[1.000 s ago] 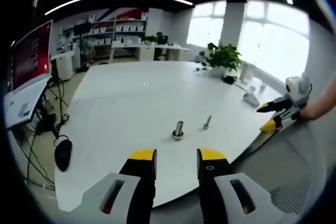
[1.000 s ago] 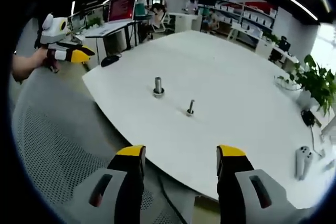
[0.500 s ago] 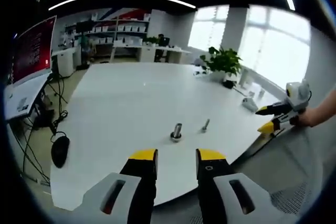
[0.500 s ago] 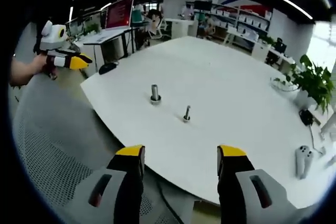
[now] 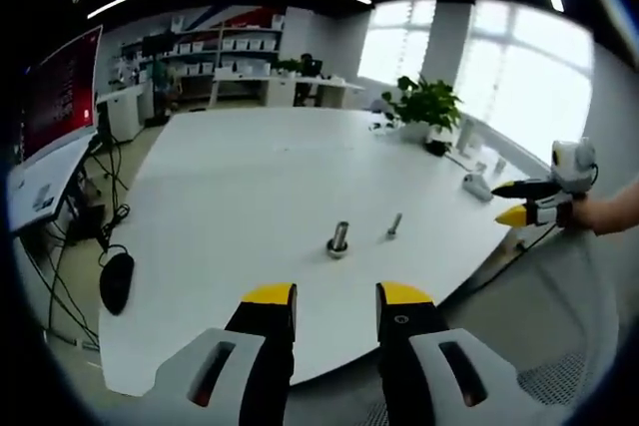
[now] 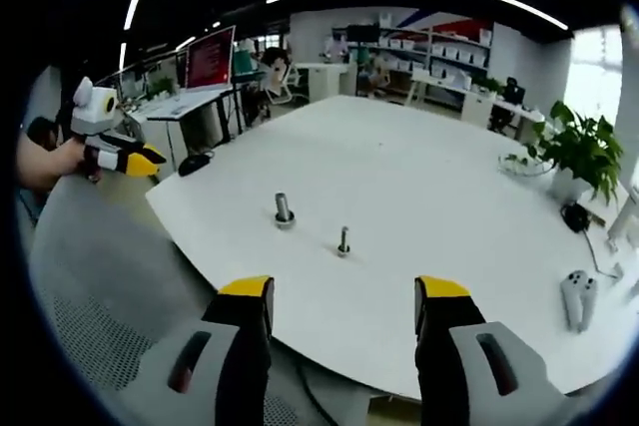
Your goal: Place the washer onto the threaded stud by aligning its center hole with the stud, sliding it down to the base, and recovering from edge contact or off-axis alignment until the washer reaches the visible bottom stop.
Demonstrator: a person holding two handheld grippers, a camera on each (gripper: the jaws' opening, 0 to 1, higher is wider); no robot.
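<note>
In the left gripper view, a dark mouse (image 5: 116, 283) lies at the surface's (image 5: 250, 167) left edge. The left gripper (image 5: 333, 296) hangs off the near edge, fingers slightly parted and empty. Straight ahead stands the thicker stud (image 5: 339, 238), upright on a ring-like base that may be the washer. Just right is a thinner threaded stud (image 5: 393, 226), also upright. The right gripper (image 6: 342, 289) holds wide, empty fingers, equally far back.

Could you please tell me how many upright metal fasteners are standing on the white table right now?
2: a thicker stud near the table's front edge and a thinner bolt beside it. Small parts like a washer may be too small to see.
</note>
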